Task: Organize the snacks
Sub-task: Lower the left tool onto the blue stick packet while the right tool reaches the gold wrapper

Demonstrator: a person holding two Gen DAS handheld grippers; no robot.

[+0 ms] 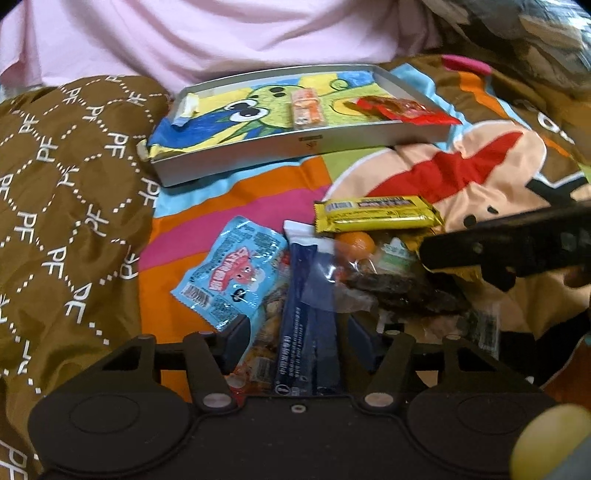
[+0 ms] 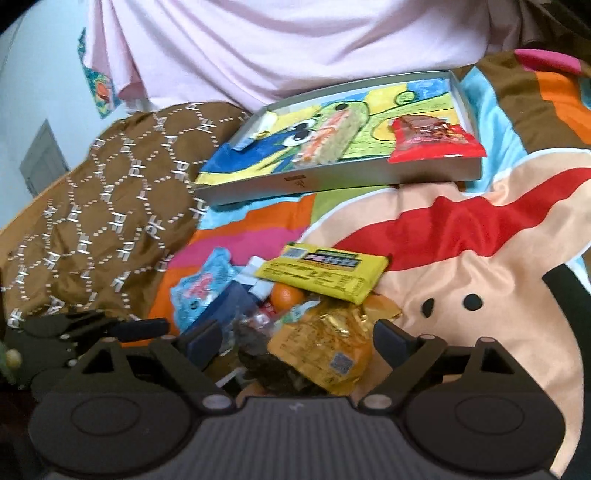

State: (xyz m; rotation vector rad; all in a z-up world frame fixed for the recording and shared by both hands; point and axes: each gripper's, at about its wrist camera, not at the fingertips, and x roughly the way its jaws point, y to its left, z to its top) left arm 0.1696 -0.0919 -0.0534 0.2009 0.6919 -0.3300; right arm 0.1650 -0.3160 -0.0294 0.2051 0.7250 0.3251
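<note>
A pile of snacks lies on a colourful cartoon blanket (image 1: 461, 173). It holds a yellow bar (image 1: 376, 214), a light blue packet (image 1: 229, 273), a dark blue packet (image 1: 310, 332) and a small orange ball (image 1: 356, 243). My left gripper (image 1: 300, 336) straddles the dark blue packet, and a gap shows at its left pad. My right gripper (image 2: 299, 341) stands wide open around an orange-gold packet (image 2: 325, 350) without touching it. Its dark finger (image 1: 517, 243) enters the left wrist view from the right. Behind the pile, a grey tray (image 1: 236, 147) holds a red packet (image 1: 402, 109) and an orange bar (image 1: 304, 109).
A brown cushion with a white "PF" pattern (image 1: 55, 203) bulges at the left, against the tray's corner. Pink cloth (image 1: 221, 33) hangs behind the tray. A small pale wrapper (image 1: 186, 109) lies in the tray's left end. Open blanket shows to the right of the pile.
</note>
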